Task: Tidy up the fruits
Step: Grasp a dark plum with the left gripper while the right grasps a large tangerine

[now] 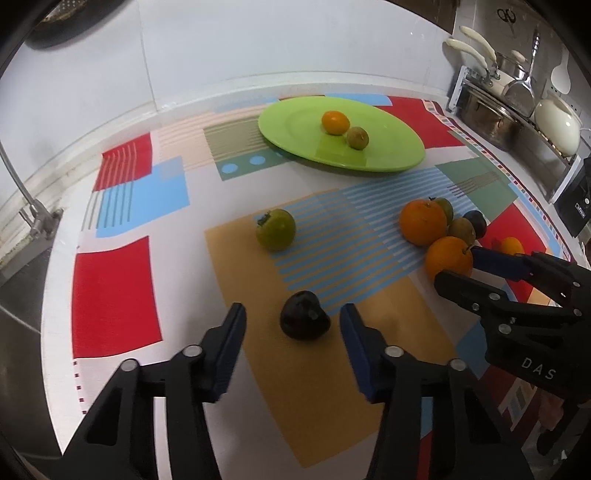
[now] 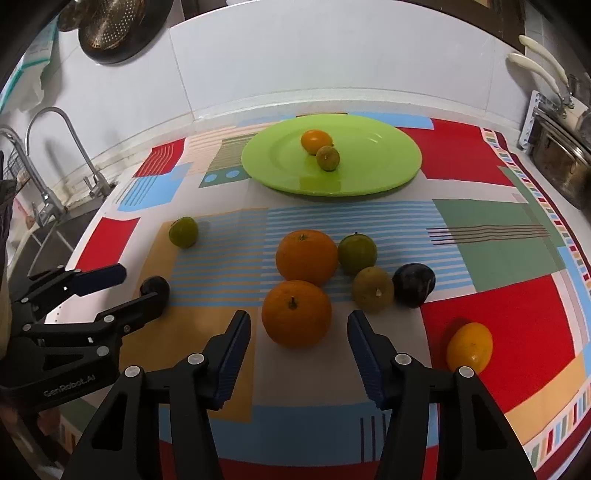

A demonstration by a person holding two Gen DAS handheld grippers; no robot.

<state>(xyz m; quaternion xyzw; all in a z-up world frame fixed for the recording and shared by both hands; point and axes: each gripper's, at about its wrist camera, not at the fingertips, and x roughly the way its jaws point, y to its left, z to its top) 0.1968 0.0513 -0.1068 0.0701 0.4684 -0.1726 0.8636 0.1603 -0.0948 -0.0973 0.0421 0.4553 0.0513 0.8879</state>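
A green plate (image 1: 388, 155) (image 2: 388, 166) at the back holds a small orange fruit (image 1: 335, 122) (image 2: 316, 140) and a small olive-green fruit (image 1: 358, 137) (image 2: 328, 158). My left gripper (image 1: 293, 321) (image 2: 138, 286) is open around a dark plum (image 1: 303, 320) (image 2: 157, 286) on the cloth, apart from it. My right gripper (image 2: 299, 325) (image 1: 456, 264) is open around the near orange (image 2: 296, 314) (image 1: 448, 258). Behind it lie a second orange (image 2: 306, 256), two greenish fruits (image 2: 357, 253) (image 2: 372, 288), another dark plum (image 2: 413, 284) and a yellow-orange fruit (image 2: 469, 347). A green fruit (image 1: 276, 229) (image 2: 183, 232) lies alone.
A patterned cloth (image 2: 498, 314) covers the counter. A sink with faucets (image 2: 55, 147) is at the left. Pots and a white kettle (image 1: 557, 125) stand on a rack at the right. A colander (image 2: 110, 26) hangs on the white wall.
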